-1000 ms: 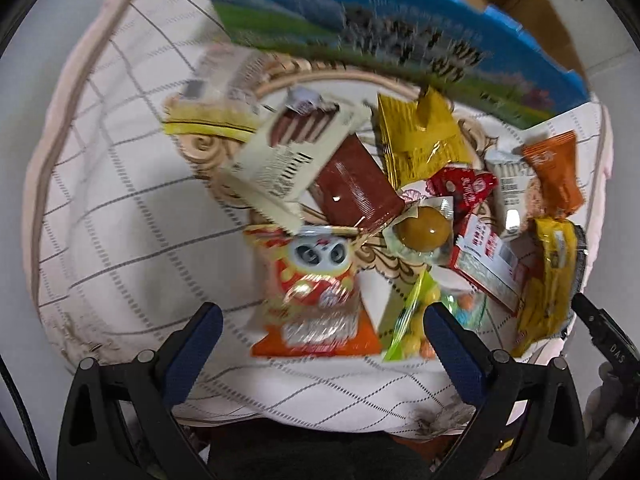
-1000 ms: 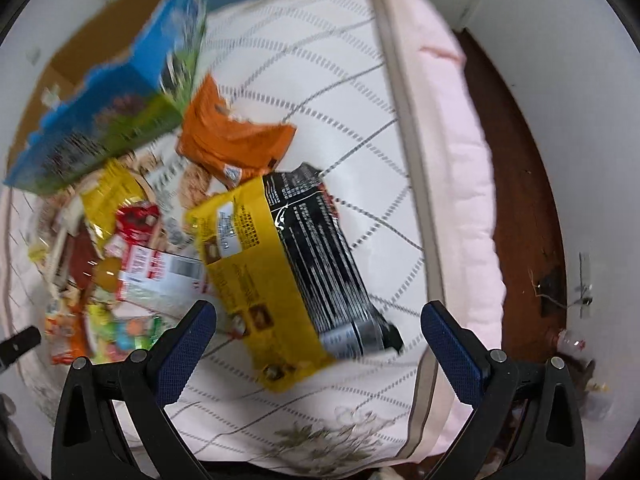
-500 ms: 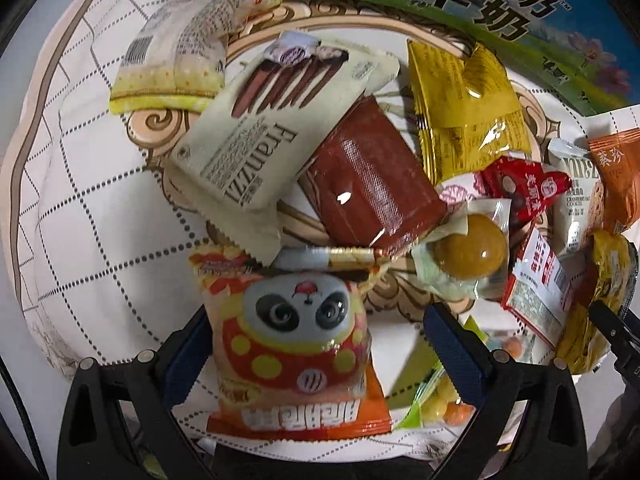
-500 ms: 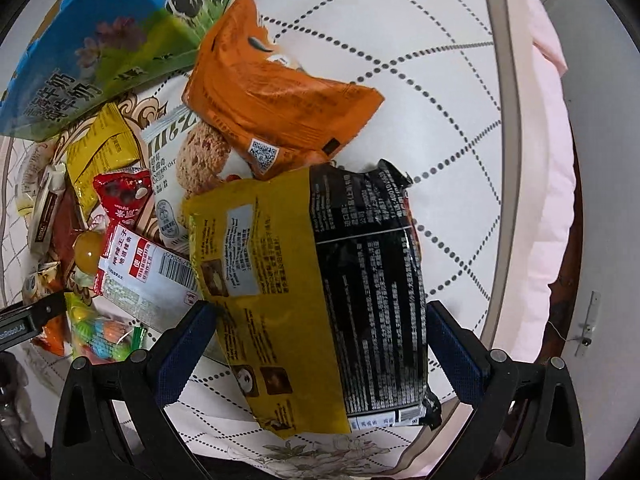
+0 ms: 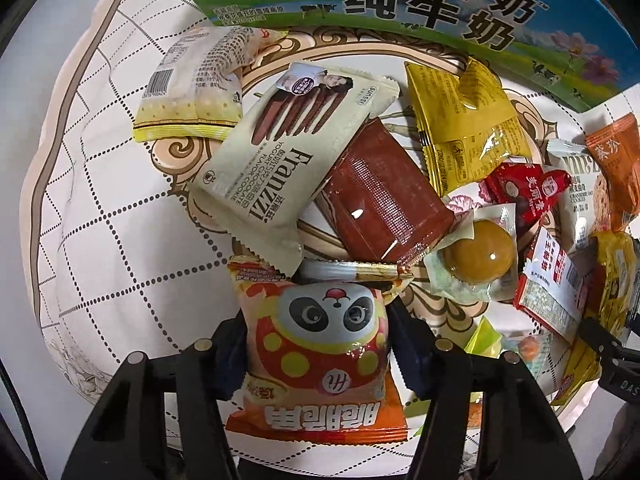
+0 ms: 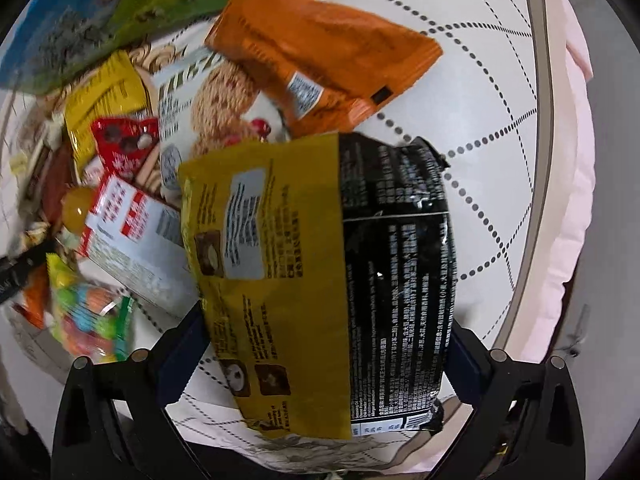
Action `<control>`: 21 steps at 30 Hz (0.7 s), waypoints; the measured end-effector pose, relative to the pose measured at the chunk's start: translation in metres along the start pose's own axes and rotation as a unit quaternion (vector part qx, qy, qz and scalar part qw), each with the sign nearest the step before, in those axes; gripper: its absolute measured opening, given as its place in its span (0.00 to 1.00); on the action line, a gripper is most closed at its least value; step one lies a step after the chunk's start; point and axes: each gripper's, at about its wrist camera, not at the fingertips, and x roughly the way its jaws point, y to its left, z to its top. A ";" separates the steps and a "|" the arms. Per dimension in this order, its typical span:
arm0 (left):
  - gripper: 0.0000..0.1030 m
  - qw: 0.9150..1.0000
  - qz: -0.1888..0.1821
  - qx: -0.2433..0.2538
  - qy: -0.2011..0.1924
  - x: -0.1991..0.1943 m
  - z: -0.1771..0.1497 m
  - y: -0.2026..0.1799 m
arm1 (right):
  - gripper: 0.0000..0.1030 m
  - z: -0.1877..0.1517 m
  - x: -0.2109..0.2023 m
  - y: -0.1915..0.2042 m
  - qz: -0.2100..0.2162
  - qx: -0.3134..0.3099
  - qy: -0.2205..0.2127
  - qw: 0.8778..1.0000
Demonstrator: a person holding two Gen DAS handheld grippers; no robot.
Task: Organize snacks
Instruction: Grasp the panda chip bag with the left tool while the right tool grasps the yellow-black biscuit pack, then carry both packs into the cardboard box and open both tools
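A pile of snack packets lies on a round patterned tray (image 5: 404,56) on a quilted cloth. My left gripper (image 5: 316,344) is shut on the panda snack packet (image 5: 320,332) at the pile's near edge. Beyond it lie a Franzzi cookie packet (image 5: 288,168), a brown-red packet (image 5: 380,204) and a yellow packet (image 5: 460,120). My right gripper (image 6: 324,344) is shut on the big yellow-and-black bag (image 6: 320,264), its fingers (image 6: 180,352) pressing both sides. An orange bag (image 6: 320,52) and an oat cookie packet (image 6: 208,112) lie behind it.
A blue and green milk carton box (image 5: 440,8) stands at the back of the tray, also seen blurred in the right wrist view (image 6: 80,20). The quilted cloth (image 6: 500,120) extends right to a pink padded edge (image 6: 572,200). The right gripper's tip (image 5: 608,352) shows in the left wrist view.
Both grippers moved in toward the pile and closed: the left onto the panda packet, the right onto the yellow-and-black bag. Both were open half a second ago.
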 end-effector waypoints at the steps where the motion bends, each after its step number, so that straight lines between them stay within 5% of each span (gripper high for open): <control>1: 0.54 1.000 0.000 -0.002 -0.003 -0.002 -0.006 -0.002 | 0.95 -0.005 0.000 0.000 0.000 0.005 -0.008 1.000; 4: 0.52 1.000 -0.002 -0.013 -0.010 -0.012 -0.014 0.006 | 0.86 -0.016 -0.006 -0.004 0.015 0.029 -0.022 0.999; 13: 0.50 0.999 0.001 -0.026 -0.043 -0.047 -0.044 0.023 | 0.86 -0.050 -0.030 -0.038 0.111 0.081 -0.022 0.990; 21: 0.49 0.994 -0.043 -0.016 -0.096 -0.120 -0.042 0.032 | 0.86 -0.058 -0.105 -0.026 0.187 0.076 -0.066 0.977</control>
